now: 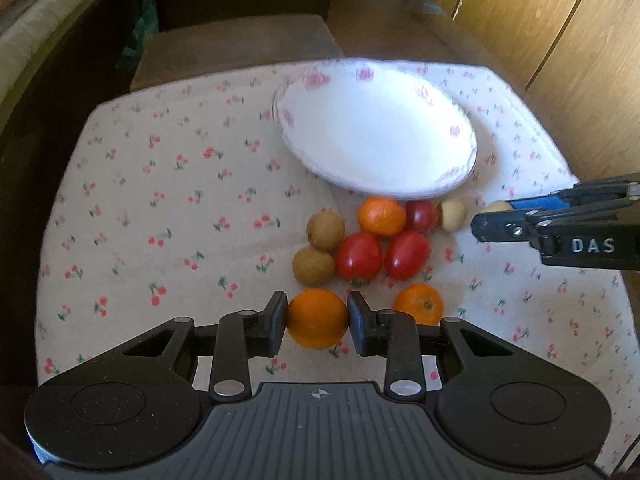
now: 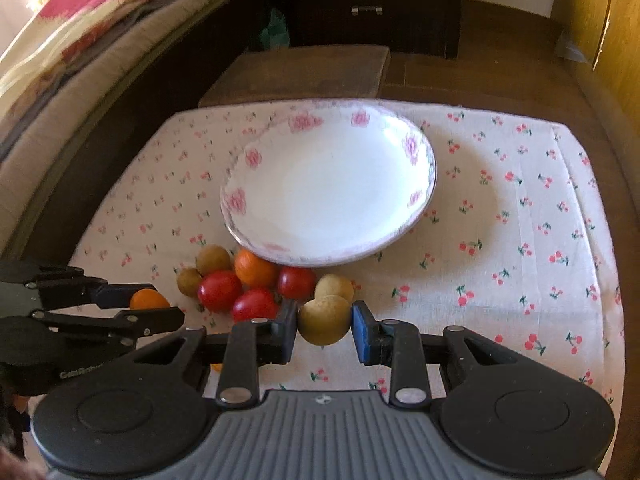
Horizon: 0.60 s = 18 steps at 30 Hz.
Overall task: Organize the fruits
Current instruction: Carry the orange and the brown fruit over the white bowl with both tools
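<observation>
My left gripper [image 1: 317,320] is shut on an orange [image 1: 317,319], low over the cherry-print cloth. My right gripper [image 2: 325,322] is shut on a tan round fruit [image 2: 323,320]; it shows at the right edge of the left wrist view [image 1: 496,216]. Between them lies a cluster: two oranges [image 1: 381,216] [image 1: 419,304], three red tomatoes [image 1: 359,255], two brown kiwis [image 1: 325,229] and another tan fruit [image 1: 453,213]. A white plate [image 1: 460,118] with pink flowers sits empty just beyond the cluster, also in the right wrist view [image 2: 420,148].
The cloth [image 1: 160,200] covers a small table with brown edges. A brown stool [image 1: 240,52] stands behind it, a bed [image 2: 60,80] at the left, wooden cupboard doors [image 1: 540,20] at the right.
</observation>
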{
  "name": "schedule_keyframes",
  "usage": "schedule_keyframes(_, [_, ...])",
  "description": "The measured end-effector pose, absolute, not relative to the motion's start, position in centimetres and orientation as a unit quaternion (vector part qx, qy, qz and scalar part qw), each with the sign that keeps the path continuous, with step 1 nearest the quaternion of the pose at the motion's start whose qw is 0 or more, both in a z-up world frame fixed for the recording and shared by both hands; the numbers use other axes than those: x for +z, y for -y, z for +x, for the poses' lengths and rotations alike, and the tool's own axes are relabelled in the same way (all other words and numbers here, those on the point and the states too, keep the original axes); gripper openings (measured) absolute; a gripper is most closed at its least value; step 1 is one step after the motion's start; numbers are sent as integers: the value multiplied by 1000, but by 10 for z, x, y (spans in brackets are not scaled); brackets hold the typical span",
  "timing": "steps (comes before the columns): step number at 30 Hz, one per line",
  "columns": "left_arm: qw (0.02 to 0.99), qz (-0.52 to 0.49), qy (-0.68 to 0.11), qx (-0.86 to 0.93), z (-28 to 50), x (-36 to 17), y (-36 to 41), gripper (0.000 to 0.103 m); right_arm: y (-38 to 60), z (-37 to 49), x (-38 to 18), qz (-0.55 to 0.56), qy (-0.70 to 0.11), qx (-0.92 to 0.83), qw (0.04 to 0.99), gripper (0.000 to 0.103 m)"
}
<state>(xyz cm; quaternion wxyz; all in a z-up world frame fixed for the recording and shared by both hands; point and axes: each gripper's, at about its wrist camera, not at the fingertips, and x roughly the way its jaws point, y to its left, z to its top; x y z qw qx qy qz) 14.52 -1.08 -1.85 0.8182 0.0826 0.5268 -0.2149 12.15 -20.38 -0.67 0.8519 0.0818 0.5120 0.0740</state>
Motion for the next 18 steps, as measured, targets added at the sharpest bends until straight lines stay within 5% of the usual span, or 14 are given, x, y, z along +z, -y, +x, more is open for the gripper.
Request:
schedule_keyframes(10, [842,68,-482,-231,184,22,41,41,213,156,14,79,-486,58,869,31])
schedule_keyframes(18, [840,75,-484,-233,212,0,77,41,217,189,-6,69,-492,49,867,31])
